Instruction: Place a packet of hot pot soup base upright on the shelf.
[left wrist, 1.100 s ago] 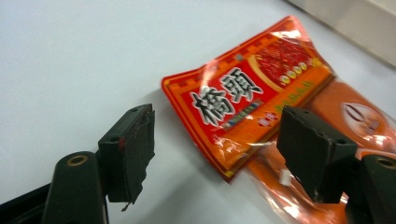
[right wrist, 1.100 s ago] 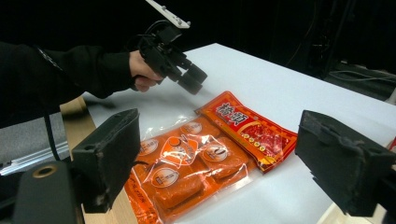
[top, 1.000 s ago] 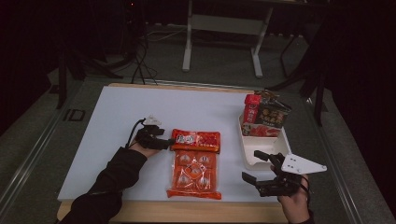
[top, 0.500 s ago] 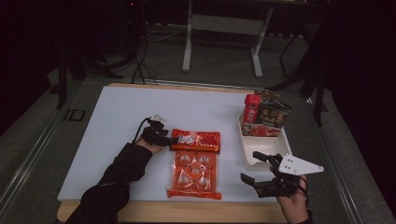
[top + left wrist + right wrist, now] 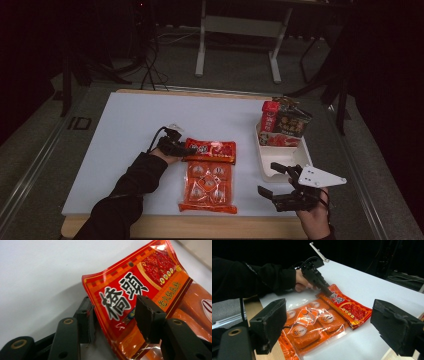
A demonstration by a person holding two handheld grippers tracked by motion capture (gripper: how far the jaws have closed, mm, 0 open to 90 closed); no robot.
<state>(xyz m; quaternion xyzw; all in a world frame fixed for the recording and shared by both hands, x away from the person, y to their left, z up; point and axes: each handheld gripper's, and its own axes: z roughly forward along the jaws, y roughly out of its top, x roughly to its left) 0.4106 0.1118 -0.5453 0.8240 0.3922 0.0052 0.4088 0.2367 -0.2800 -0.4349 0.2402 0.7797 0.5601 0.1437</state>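
Risk of pinching only the curled film edge: left gripper closing around, not yet clamping, flat red foil snack packet at tabletop centre, right gripper idle, agape, at five o'clock.

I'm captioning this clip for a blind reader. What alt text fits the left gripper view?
A red snack packet with large white Chinese characters lies on a white table, its near edge lifted between the left gripper's two black fingers, which have just been closing. An orange packet lies at right.
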